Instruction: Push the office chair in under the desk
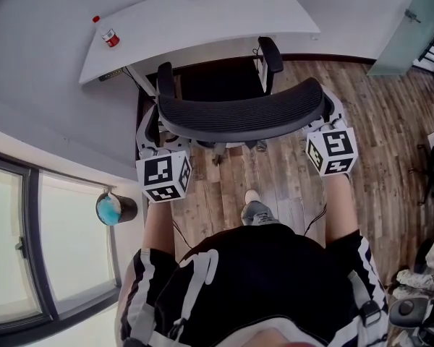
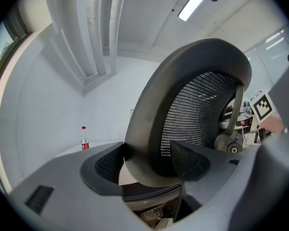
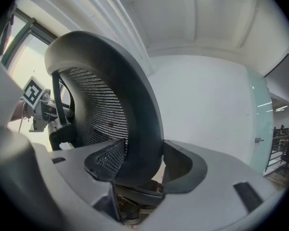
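Left tongs and right tongs both stand wide, each with its pads pressed on either side of the backrest rim of the office chair. One grips the rim's 9 o'clock end, the other its 3 o'clock end. Chair located at 12 o'clock from the person, seat front and armrests at the near edge of the desk, backrest clear of it. Red-capped bottle stands upright at the desk's 10 o'clock corner. Wooden floor under the chair

Black shirt, white-striped sleeves
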